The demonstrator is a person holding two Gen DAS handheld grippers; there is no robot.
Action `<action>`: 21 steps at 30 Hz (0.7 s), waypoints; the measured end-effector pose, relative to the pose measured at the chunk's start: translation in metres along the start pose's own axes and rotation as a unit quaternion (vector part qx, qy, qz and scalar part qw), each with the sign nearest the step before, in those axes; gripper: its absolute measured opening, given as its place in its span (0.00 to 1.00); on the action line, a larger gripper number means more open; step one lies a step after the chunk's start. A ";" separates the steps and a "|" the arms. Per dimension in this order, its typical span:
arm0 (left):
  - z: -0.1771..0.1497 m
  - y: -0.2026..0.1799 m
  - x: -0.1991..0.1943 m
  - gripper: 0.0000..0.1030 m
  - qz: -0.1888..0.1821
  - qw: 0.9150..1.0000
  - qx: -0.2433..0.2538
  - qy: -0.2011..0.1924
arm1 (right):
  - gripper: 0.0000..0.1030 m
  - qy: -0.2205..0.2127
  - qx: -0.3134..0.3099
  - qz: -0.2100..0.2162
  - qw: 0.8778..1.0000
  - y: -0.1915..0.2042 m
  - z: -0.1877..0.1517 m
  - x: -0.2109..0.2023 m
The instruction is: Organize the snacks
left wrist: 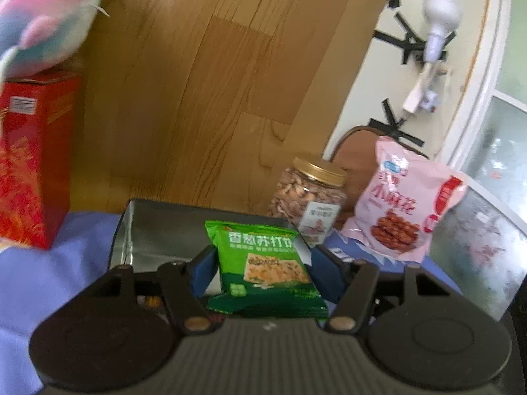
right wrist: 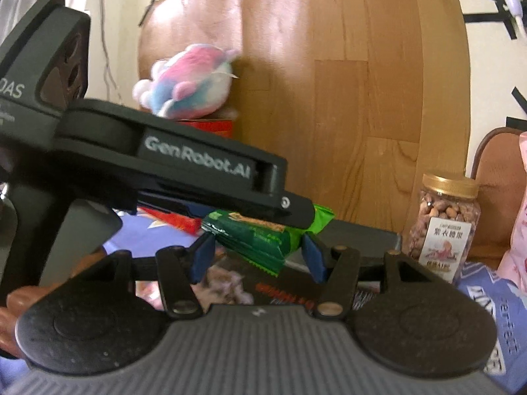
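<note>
Green cracker packets [left wrist: 263, 273], light, crinkly, probably slippery, are being pinched between both the left gripper [left wrist: 263, 270] and the right gripper [right wrist: 257, 255], side edges likely gripping safest.

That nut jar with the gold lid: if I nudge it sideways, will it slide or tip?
The nut jar stands upright and looks packed nearly to its gold lid, so it is probably heavy for its size. It is taller than wide and seems to rest on the blue cloth, so a high push may tip it; a low one likelier slides it. Rigid walls, probably slippery.
</note>
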State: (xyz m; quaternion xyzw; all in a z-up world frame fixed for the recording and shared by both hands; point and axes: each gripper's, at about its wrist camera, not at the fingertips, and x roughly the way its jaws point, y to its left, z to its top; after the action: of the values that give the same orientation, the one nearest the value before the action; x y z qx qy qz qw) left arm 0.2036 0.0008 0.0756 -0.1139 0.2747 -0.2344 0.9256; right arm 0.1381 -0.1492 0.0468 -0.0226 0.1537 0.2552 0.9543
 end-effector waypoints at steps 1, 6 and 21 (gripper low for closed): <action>0.004 0.002 0.010 0.61 0.002 1.000 -0.001 0.003 | 0.61 0.004 0.002 0.001 1.000 -0.006 0.001 0.008; 0.017 0.019 0.039 0.63 0.009 0.999 -0.029 0.033 | 0.63 0.024 0.020 -0.024 0.999 -0.031 0.005 0.027; -0.057 0.070 -0.079 0.69 0.052 0.991 -0.119 0.000 | 0.45 0.066 0.177 0.055 0.980 -0.047 -0.048 -0.044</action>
State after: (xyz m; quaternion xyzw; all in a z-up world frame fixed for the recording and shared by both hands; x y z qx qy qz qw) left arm 0.1393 0.0960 0.0409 -0.2091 0.3060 -0.1514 0.9163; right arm 0.1117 -0.2170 0.0131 0.1385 0.2606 0.2737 0.9154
